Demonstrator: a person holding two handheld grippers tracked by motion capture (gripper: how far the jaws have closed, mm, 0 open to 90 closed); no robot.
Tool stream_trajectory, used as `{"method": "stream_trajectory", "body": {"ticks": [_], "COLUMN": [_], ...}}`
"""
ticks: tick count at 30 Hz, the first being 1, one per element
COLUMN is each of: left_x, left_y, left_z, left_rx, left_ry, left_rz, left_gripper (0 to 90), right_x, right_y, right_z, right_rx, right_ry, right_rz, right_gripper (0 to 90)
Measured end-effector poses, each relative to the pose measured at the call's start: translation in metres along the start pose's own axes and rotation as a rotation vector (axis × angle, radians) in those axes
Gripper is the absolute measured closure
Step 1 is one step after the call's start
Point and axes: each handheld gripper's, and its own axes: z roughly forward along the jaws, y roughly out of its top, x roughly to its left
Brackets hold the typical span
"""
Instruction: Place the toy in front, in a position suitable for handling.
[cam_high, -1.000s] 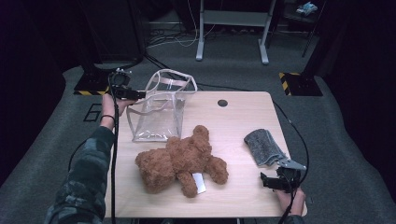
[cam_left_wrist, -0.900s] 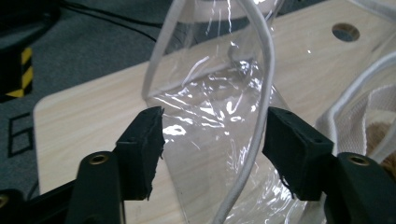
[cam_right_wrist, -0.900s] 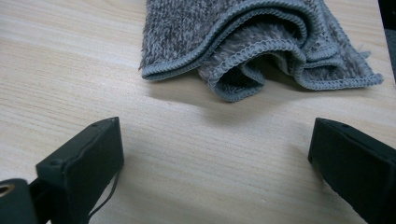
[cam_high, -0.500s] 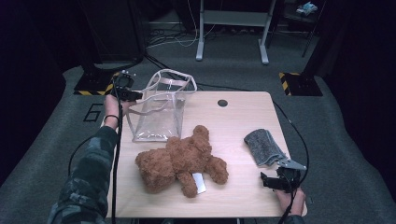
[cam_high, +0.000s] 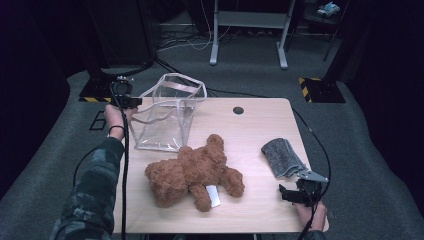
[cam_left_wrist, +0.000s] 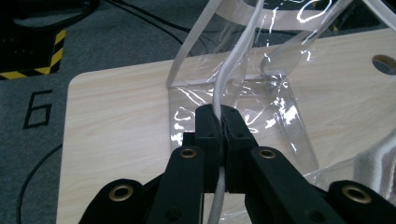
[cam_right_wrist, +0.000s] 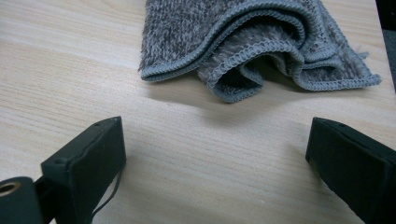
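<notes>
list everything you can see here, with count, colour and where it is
clear bag: 1, transparent with white trim, upright at the table's far left
bag handle: 1, white, pinched in the left gripper
teddy bear: 1, brown, lying mid-table, white tag on it
cloth: 1, grey, folded, right side
table: 1, light wood
left gripper: 1, black, shut on the handle
right gripper: 1, black, fingers open, short of the cloth

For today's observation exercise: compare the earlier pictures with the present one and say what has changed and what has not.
The left gripper has just been closing and is now clamped on the white handle of the clear bag, having shifted only slightly. The right gripper stays open short of the grey cloth; the teddy bear lies unmoved.
</notes>
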Motion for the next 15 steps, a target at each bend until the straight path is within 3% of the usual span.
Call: {"method": "stream_trajectory", "body": {"ticks": [15], "left_x": [0.032], "left_y": [-0.008], "left_z": [-0.010], "left_rx": [-0.010], "left_ry": [0.082], "left_rz": [-0.116], "left_gripper": [87.0], "right_x": [0.000], "right_y": [0.000], "right_z": [0.000], "right_rx": [0.002], "right_ry": [-0.001], "right_rz": [0.001], "right_gripper": [4.6]}}
